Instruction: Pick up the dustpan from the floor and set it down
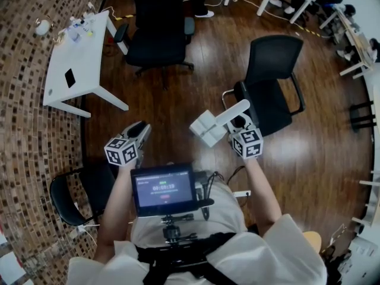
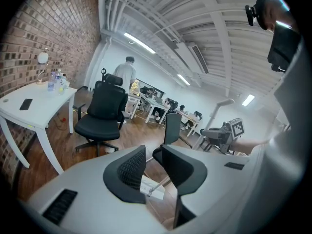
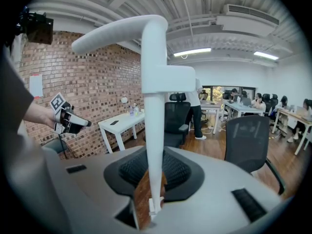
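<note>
The white dustpan (image 1: 208, 127) hangs in the air above the wooden floor, its long handle (image 1: 236, 109) running back into my right gripper (image 1: 239, 125). In the right gripper view the handle (image 3: 155, 130) stands upright between the two black pads (image 3: 178, 172), which are shut on it, and the pan (image 3: 168, 79) spreads out at the top. My left gripper (image 1: 140, 133) is held level to the left, apart from the dustpan. Its jaws (image 2: 155, 165) stand a little apart with nothing gripped. The right gripper (image 2: 225, 132) also shows in the left gripper view.
A black office chair (image 1: 270, 82) stands just beyond the dustpan, another black chair (image 1: 157, 34) is further off, and a third chair (image 1: 77, 195) is at my lower left. A white table (image 1: 77, 70) stands by the brick wall. A person (image 2: 127, 74) stands far off.
</note>
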`<state>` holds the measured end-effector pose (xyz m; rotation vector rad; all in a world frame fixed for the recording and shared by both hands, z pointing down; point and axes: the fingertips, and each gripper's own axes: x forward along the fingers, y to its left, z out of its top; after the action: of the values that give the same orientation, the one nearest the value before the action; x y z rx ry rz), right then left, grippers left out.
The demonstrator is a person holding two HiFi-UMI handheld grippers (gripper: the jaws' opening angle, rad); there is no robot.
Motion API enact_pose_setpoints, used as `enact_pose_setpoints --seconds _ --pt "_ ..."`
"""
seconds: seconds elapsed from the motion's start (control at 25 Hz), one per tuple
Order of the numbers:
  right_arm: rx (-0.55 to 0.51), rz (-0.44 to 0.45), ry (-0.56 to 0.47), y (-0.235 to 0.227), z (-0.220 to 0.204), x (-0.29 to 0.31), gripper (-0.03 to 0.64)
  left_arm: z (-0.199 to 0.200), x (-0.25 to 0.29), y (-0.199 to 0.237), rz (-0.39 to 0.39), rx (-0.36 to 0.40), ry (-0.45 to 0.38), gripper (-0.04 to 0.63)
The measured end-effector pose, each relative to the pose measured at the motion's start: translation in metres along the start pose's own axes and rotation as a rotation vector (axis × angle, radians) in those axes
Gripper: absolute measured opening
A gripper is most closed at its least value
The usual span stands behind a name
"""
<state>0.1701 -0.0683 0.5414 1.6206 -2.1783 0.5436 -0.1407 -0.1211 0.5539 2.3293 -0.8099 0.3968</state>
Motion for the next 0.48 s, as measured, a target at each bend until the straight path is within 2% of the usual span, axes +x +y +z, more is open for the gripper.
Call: enact_pose_setpoints --seconds 0.48 --pt "0.003 0.01 0.049 -0.006 -0.025 0.022 0.101 -0.004 0.01 0.004 0.009 0.008 0.016 0.095"
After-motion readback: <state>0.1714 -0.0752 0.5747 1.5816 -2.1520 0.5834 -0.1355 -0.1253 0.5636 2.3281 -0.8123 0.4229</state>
